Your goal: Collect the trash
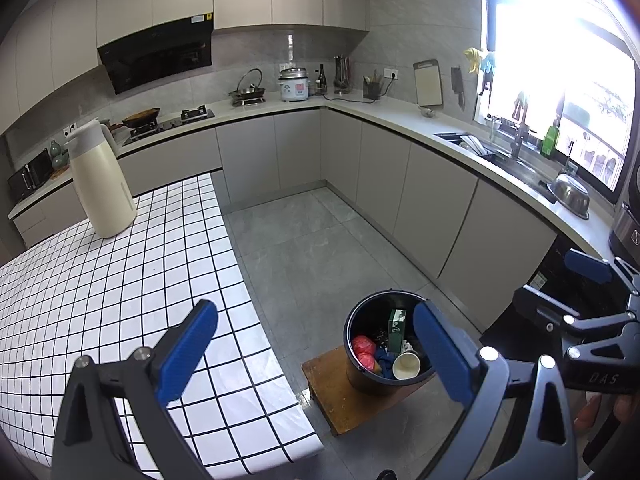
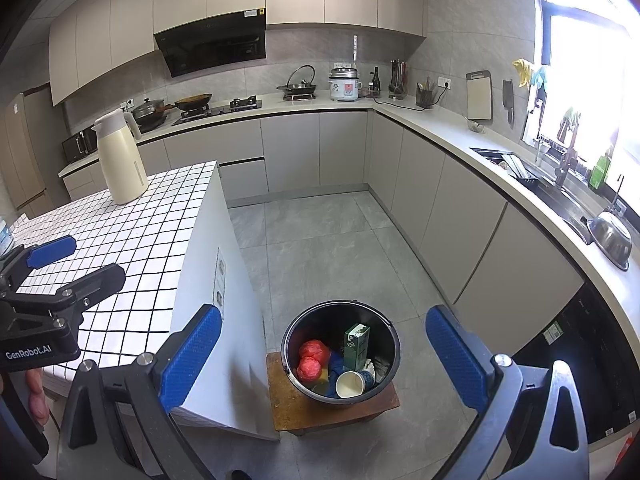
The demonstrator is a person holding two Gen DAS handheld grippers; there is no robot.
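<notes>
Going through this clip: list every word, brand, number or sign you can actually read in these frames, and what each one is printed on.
"GenRobot.AI": on the body of the left gripper, seen from the right wrist.
"DAS": on the body of the right gripper, seen from the left wrist.
Too small or blurred to read: green carton in the bin, rice cooker sticker, range hood label, sticker on the table side.

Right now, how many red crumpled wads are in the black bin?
2. Both lie on the left side of the black bin: one red wad farther back, the other red wad just in front, touching it. More could be buried underneath.
</notes>
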